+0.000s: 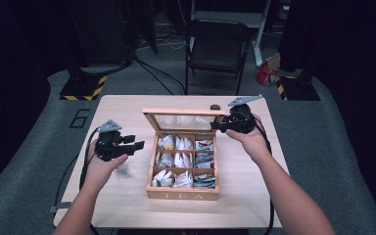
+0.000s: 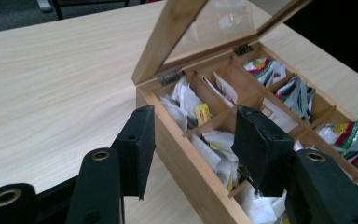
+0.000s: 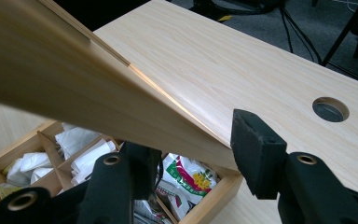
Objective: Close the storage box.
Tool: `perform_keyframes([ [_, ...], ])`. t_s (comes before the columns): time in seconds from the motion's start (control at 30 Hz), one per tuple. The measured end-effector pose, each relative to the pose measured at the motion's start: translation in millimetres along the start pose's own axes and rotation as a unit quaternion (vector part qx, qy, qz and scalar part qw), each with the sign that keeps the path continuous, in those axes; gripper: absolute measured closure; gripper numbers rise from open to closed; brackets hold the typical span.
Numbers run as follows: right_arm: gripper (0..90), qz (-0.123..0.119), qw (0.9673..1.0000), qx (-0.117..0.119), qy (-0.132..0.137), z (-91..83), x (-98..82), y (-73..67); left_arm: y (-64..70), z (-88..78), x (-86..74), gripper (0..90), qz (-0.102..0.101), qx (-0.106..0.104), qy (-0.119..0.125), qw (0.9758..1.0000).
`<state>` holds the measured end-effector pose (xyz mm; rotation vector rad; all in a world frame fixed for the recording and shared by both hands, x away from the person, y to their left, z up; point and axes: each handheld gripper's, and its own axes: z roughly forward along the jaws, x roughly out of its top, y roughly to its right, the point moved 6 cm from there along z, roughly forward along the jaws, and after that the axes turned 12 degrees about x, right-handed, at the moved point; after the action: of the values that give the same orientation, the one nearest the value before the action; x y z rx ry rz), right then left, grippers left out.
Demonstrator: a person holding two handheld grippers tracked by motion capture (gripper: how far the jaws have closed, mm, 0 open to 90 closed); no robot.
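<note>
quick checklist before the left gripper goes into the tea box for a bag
1. Lid raised clear of the compartments: ok; it stands up at the back of the tea box.
2. Lid steadied: cannot tell; the right gripper has its jaws on either side of the lid's edge, but pad contact is unclear.
3. Left gripper ready: ok; jaws apart, nothing between them.
4. Left gripper lined up: not ok; in the high view it is beside the box, over the table.
5. Tea bags reachable: ok; the compartments are full and uncovered.
</note>
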<state>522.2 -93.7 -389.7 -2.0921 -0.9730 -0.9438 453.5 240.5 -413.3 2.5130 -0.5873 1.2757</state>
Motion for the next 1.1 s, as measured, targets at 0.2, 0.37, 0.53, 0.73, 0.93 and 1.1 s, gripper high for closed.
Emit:
perform_keyframes([
  [0.2,52.3,-0.001,1.0,0.001,-0.002,-1.6,-1.2,-1.7,1.3,2.5,16.3,48.9,0.013,0.003,0.009,0.9999],
  [0.37,51.9,0.004,1.0,0.0,-0.001,-2.0,-2.3,-2.5,5.2,4.4,27.1,49.6,0.027,0.004,0.008,0.9996],
  [0.53,52.0,0.0,1.0,-0.001,-0.004,-2.2,-2.7,-3.4,8.5,4.7,37.0,49.6,0.032,0.007,0.015,0.9993],
  [0.73,51.8,-0.006,1.0,-0.002,-0.003,-2.4,-3.8,-4.4,12.8,4.4,47.5,49.6,0.045,0.011,0.023,0.9987],
  [0.93,51.6,-0.006,1.0,-0.003,0.003,-2.5,-6.3,-6.2,15.8,0.9,57.0,49.5,0.041,0.01,0.043,0.9982],
  [1.1,50.6,-0.003,1.0,0.0,0.005,-3.0,-9.3,-6.8,20.4,-0.9,60.2,53.5,0.042,0.003,0.045,0.9981],
])
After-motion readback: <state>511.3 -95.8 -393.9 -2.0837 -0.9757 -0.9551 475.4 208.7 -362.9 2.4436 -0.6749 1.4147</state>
